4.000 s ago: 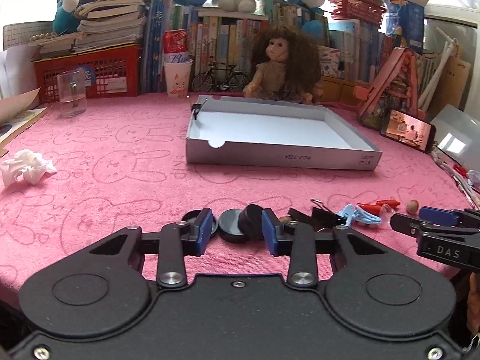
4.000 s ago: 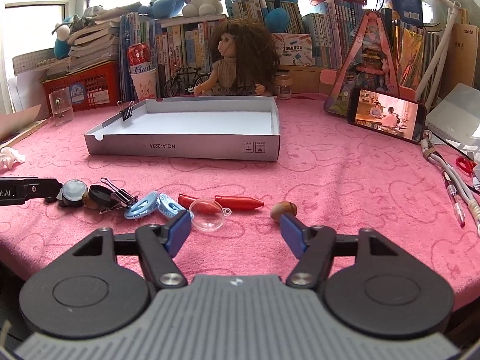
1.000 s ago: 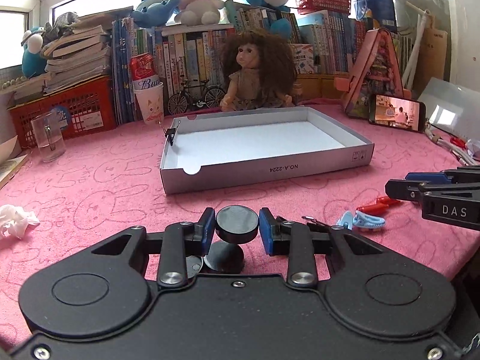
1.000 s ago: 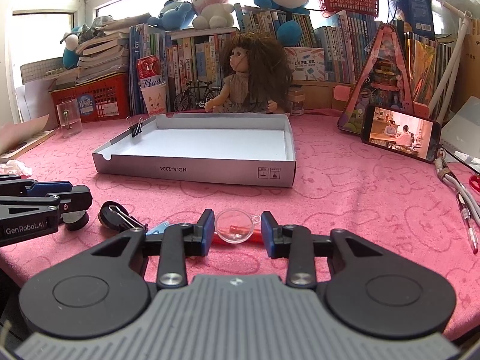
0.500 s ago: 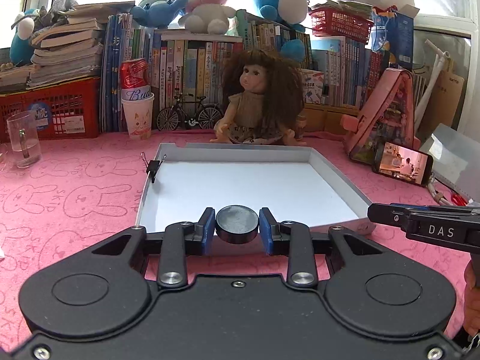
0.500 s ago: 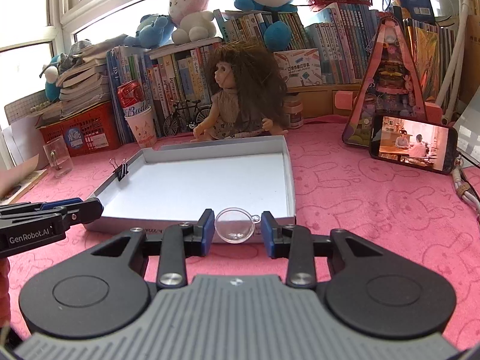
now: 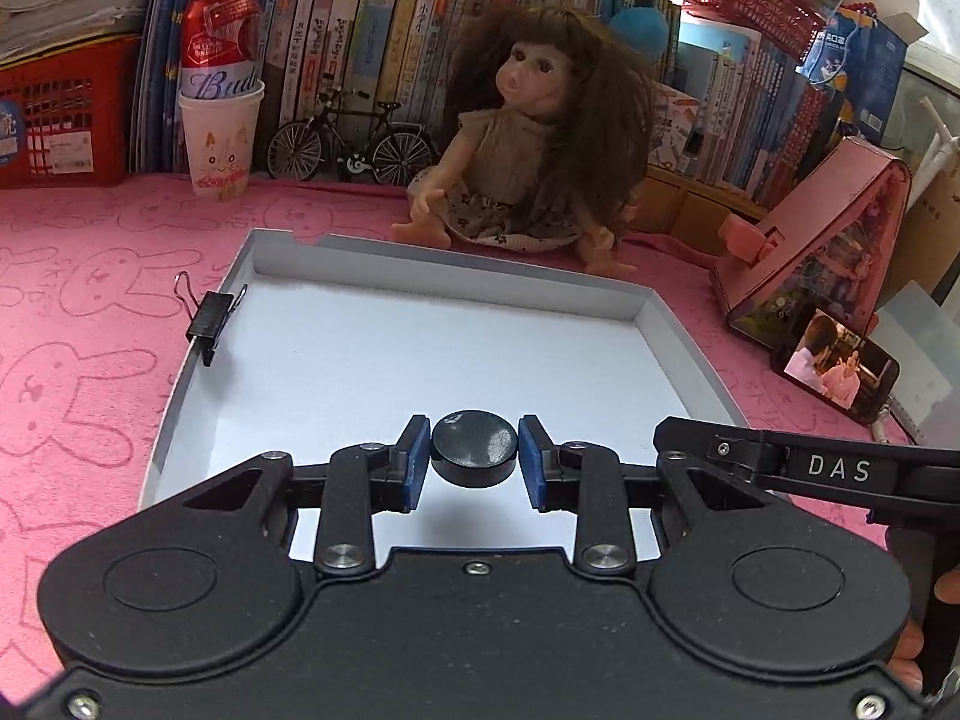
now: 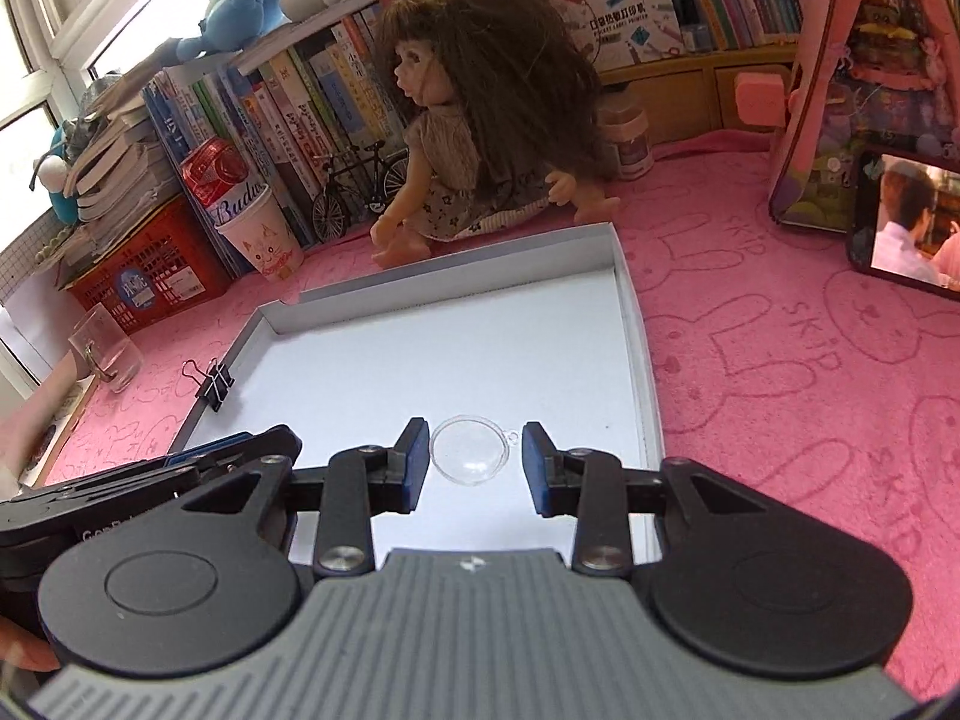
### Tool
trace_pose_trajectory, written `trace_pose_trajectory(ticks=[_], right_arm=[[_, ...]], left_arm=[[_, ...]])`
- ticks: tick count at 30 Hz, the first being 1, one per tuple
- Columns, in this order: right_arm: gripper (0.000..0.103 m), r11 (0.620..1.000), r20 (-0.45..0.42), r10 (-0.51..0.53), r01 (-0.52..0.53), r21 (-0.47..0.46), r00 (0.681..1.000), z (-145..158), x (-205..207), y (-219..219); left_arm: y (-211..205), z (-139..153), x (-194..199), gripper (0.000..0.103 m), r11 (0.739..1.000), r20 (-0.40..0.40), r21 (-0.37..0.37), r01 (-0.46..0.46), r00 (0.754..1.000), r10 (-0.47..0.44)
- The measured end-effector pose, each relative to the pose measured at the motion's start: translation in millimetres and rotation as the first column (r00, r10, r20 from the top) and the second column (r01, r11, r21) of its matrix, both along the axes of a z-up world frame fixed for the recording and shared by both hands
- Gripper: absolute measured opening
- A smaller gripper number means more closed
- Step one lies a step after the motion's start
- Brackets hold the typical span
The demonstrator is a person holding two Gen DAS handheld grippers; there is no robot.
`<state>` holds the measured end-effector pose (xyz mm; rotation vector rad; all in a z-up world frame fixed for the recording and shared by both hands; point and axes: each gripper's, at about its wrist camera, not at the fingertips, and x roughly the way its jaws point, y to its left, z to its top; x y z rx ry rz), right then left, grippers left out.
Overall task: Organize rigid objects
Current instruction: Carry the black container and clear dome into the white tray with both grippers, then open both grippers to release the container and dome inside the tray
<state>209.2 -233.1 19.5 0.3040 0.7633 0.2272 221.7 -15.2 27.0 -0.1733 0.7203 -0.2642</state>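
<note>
Two grippers hang side by side over the near half of the white tray (image 7: 690, 354). The left gripper (image 7: 474, 461) is clamped on a black disc (image 7: 474, 447); the right gripper (image 8: 474, 459) pinches a clear round dome (image 8: 470, 449). Neither piece touches the tray floor yet, so the careful move is probably to lower each close to it, keep them apart, then release. Farther on, a black binder clip (image 7: 210, 318) grips the tray's left wall, and a doll (image 7: 540, 138) sits beyond.
</note>
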Motion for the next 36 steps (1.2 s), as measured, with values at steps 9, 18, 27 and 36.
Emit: trace_pose_trajectory(ticks=[9, 18, 27, 36], right_arm=[[0.039, 0.998, -0.026, -0.011, 0.009, -0.066, 1.0, -11.1, 22.9, 9.4], [0.039, 0.993, -0.013, -0.01, 0.008, -0.118, 1.0, -12.9, 31.5, 14.1], [0.041, 0.992, -0.016, -0.005, 0.003, -0.124, 1.0, -17.0, 33.4, 16.9], [0.072, 0.99, 0.037, 0.038, -0.032, -0.138, 0.999, -5.3, 18.8, 16.5]], left_arm=[[-6.4, -14.4, 24.5, 0.03, 0.999, -0.011, 0.046, -0.008, 1.0, 0.009], [-9.6, -21.5, 31.3, 0.03, 0.997, -0.011, 0.07, -0.013, 1.0, 0.013], [-15.6, -24.8, 30.0, 0.03, 0.995, -0.001, 0.096, -0.012, 1.0, 0.013], [-6.1, -10.0, 16.9, 0.044, 0.996, 0.033, 0.086, -0.033, 0.999, 0.03]])
